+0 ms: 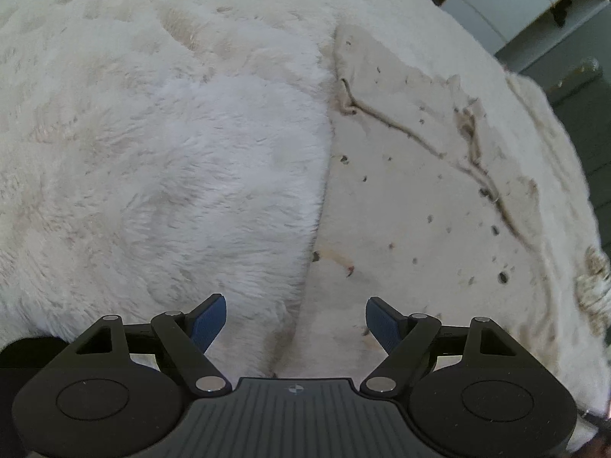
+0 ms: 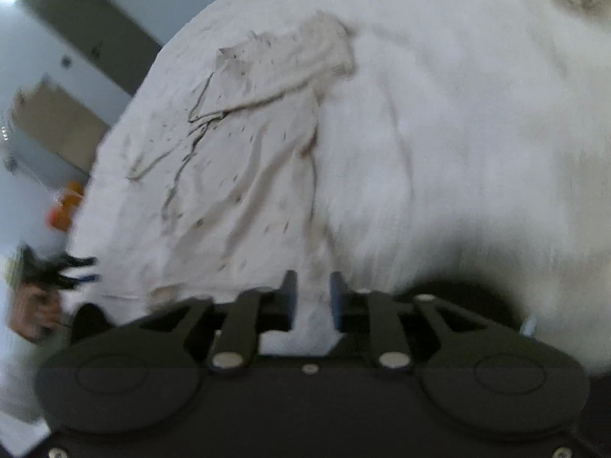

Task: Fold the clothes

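A cream garment with small dark specks [image 1: 412,198] lies spread on a white fluffy blanket [image 1: 160,145]. In the left wrist view my left gripper [image 1: 296,320] is open, its blue pads apart just above the garment's near left edge. In the right wrist view the same garment [image 2: 244,168] lies wrinkled ahead and to the left. My right gripper [image 2: 312,297] has its fingers close together with the garment's near edge between them. The left gripper [image 2: 72,271] shows at the far left of that view, held in a hand. The right wrist view is blurred.
The white fluffy blanket [image 2: 439,133] covers the whole surface. White cabinets and a grey floor [image 1: 534,19] lie beyond the far right edge. A cardboard box [image 2: 57,126] and an orange object [image 2: 67,206] sit on the floor at left.
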